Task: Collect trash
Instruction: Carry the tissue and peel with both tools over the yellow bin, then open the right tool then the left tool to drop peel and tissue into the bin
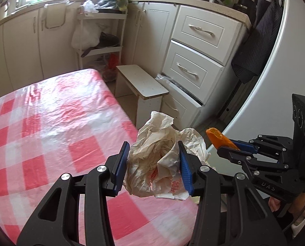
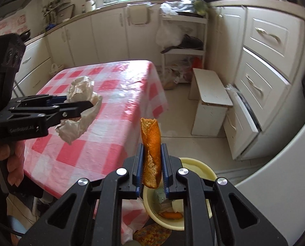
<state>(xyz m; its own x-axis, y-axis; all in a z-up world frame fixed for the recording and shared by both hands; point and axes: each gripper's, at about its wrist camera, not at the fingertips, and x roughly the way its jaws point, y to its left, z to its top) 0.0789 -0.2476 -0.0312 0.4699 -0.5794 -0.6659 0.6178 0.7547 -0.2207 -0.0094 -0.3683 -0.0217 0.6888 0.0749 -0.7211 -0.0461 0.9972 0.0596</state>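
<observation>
Left tool (image 1: 152, 166) grasping crumpled paper bag (image 1: 160, 157); right tool (image 2: 151, 168) grasping orange peel (image 2: 151, 149); bowl (image 2: 201, 166) below

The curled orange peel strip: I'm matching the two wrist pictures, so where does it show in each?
Left wrist view: curled orange peel strip at right of centre, clamped in the right gripper, beside the crumpled white paper.
Right wrist view: the peel stands upright at bottom centre, between that gripper's blue pads.
Shared landmark: the small white wooden stool.
</observation>
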